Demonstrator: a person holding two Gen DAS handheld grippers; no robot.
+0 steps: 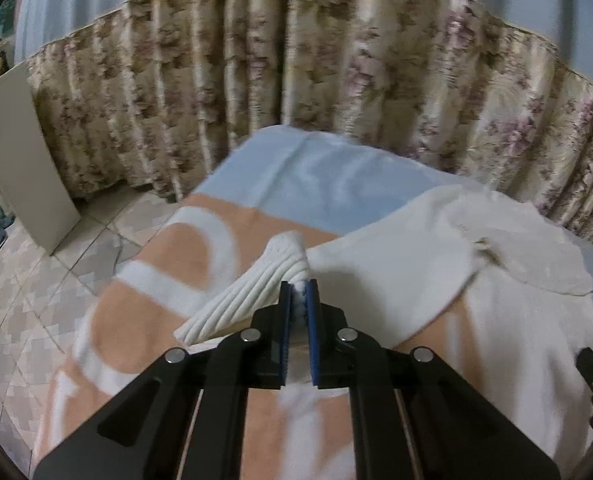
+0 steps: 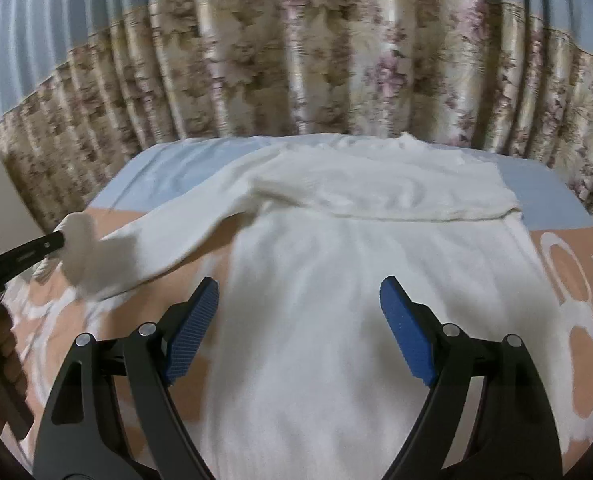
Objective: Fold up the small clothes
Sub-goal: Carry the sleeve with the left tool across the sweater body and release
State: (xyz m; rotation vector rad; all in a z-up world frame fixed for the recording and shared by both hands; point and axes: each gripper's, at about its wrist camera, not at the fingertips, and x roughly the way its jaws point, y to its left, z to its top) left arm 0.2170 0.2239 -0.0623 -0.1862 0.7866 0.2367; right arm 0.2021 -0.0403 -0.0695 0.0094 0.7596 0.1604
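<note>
My left tool (image 1: 298,286) is clamped on the ribbed cuff (image 1: 252,292) of a white sweater (image 2: 336,280), the blue pads pinching a bunched fold of it. From this camera I see the cuff lifted above the peach, white and blue cloth (image 1: 176,248) that covers the surface, and a tiled floor (image 1: 36,300) and a pale board (image 1: 20,160) leaning at the left, neither of which my other camera shows clearly.

My right tool (image 2: 299,296) is spread wide, holding nothing, its blue pads (image 2: 194,328) above the sweater's body. Only this camera shows the whole sweater: it lies flat on the cloth, its far sleeve folded across the chest, the near sleeve (image 2: 164,232) stretching left to the raised cuff, where my left tool appears as a dark bar. A flowered curtain (image 2: 296,80) hangs behind in both views.
</note>
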